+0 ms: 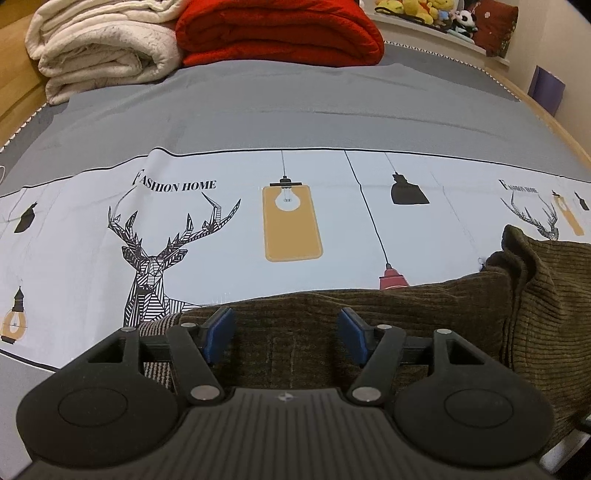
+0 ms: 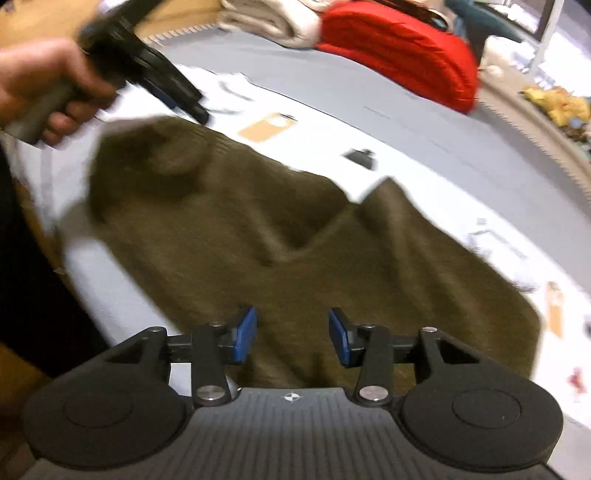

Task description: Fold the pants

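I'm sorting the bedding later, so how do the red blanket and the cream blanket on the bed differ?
The red blanket is bright red and folded neatly; the cream blanket is off-white and fluffy, in looser, rumpled folds. In the left wrist view the red lies right of the cream. Both sit side by side at the far end of the bed.

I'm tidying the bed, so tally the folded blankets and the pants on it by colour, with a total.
Red blanket: 1
Cream blanket: 1
Olive-brown pants: 1
Total: 3
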A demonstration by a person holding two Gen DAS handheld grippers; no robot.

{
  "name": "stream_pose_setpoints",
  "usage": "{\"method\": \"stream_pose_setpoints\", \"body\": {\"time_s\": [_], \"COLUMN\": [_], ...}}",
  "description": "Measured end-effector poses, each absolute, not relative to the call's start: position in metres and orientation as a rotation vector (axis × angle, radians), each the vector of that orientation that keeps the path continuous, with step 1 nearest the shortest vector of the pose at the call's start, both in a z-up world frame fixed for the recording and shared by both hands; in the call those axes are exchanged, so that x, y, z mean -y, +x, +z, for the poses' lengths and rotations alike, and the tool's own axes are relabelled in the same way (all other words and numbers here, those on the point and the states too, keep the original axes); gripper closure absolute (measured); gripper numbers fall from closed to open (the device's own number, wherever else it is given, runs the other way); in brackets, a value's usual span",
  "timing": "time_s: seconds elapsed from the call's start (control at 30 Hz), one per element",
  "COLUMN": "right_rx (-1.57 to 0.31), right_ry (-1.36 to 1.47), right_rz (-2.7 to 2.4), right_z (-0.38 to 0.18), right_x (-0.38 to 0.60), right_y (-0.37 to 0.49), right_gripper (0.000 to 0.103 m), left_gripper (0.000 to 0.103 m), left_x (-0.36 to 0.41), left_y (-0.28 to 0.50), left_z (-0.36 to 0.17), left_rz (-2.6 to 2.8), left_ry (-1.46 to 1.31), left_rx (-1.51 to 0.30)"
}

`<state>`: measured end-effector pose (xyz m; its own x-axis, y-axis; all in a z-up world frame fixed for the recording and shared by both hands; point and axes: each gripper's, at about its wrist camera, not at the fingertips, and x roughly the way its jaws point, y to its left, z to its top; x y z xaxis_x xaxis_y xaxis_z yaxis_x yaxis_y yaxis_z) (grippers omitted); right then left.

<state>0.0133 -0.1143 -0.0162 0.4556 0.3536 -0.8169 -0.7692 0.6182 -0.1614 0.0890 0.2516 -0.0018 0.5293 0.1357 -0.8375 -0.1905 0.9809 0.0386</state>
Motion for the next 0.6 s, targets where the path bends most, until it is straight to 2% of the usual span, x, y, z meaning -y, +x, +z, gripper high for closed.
{"method": "stream_pose_setpoints", "body": {"time_s": [0.23, 0.4, 0.43, 0.47, 0.5, 0.6], "right_rx": [-0.827, -0.854, -0.858, -0.874, -0.876, -0.783], "right_ry": [-0.649, -0.838, -0.837, -0.813, -0.788, -0.717], "right_rz": [0.806, 0.772, 0.772, 0.779, 0.787, 0.788], "right_z": [-0.044, -0.084, -0.085, -0.082, -0.076, -0.044], "right_x": [0.071, 0.049, 0.049, 0.049, 0.049, 0.055], "right_y": [0.002, -0.001, 0.001, 0.004, 0.006, -0.001], "right_gripper": [0.048, 0.049, 0.051, 0.066, 0.077, 0.083], "left_gripper": [0.033, 0.031, 0.031, 0.031, 0.031, 0.031], "left_x": [-0.235, -0.231, -0.232, -0.233, -0.235, -0.242], "left_y": [0.091, 0.085, 0.083, 0.082, 0.081, 0.079], "left_z": [0.009, 0.017, 0.017, 0.018, 0.019, 0.022], "left_rz": [0.181, 0.178, 0.176, 0.174, 0.173, 0.18], "left_ry": [-0.043, -0.035, -0.029, -0.022, -0.014, -0.007], "left_rx": [-0.984, -0.973, -0.973, -0.972, -0.97, -0.961]}}
